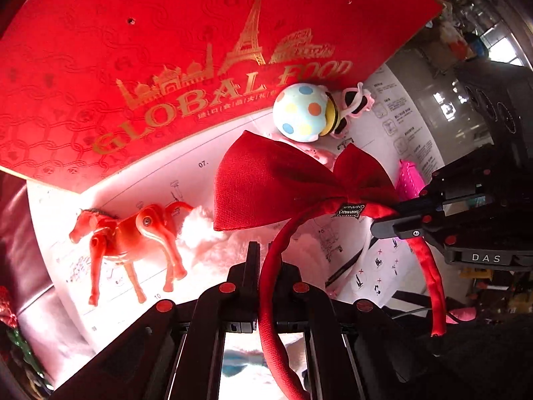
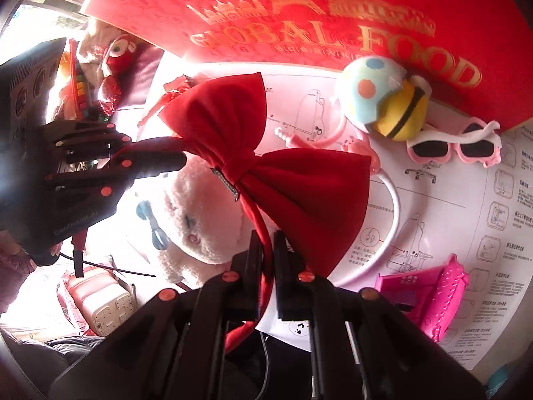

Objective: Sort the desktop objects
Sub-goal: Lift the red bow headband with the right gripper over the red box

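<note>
A red headband with a big red bow (image 1: 276,180) is held in the air by both grippers. My left gripper (image 1: 266,256) is shut on one side of the band; it shows at the left of the right wrist view (image 2: 173,156). My right gripper (image 2: 265,243) is shut on the other side of the band, below the bow (image 2: 266,153); it shows at the right of the left wrist view (image 1: 396,226). A white plush toy (image 2: 200,213) lies under the headband.
A red "GLOBAL FOOD" box (image 1: 150,66) stands behind. On the white instruction sheet (image 2: 466,200) lie a red toy horse (image 1: 133,233), a spotted ball with a bee plush (image 2: 383,100), pink sunglasses (image 2: 456,146), a white headband (image 2: 393,200) and a pink toy (image 2: 433,293).
</note>
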